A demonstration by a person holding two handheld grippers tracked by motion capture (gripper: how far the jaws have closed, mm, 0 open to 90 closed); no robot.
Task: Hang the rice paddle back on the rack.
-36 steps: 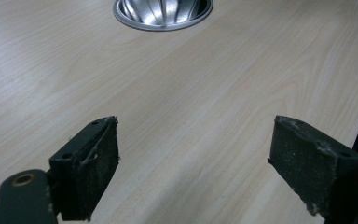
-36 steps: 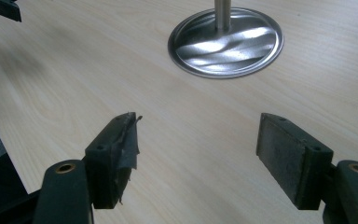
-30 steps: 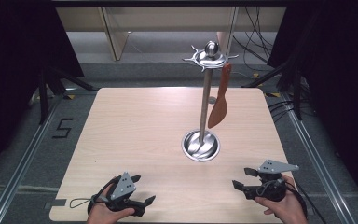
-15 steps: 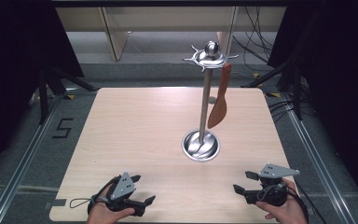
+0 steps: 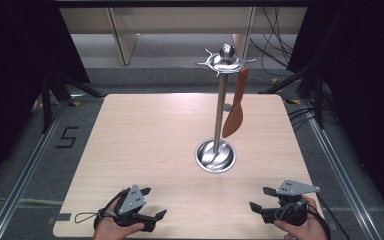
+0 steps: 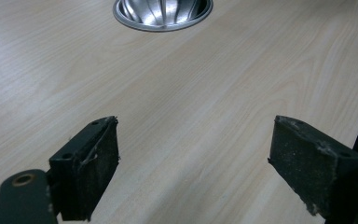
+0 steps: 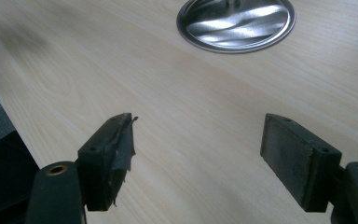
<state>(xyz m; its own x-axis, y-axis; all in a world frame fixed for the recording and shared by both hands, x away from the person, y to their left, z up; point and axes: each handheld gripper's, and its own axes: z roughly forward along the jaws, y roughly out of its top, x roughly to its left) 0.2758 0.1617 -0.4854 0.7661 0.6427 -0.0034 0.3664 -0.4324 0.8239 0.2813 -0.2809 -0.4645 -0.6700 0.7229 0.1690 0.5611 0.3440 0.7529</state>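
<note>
Spatula (image 5: 234, 107) is being kept hanging on the stand (image 5: 220, 107) mid-table, well apart from both empty, open claws, left claw (image 5: 156, 209) and right claw (image 5: 260, 199); the stand could be tipped by a careless reach.

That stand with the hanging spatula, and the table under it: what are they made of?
The stand looks like polished metal, probably stainless steel: its round base mirrors the light in bright streaks. The spatula looks like reddish-brown wood or possibly silicone; it is matte, without glare. The table shows pale wood grain, perhaps a laminate.
</note>
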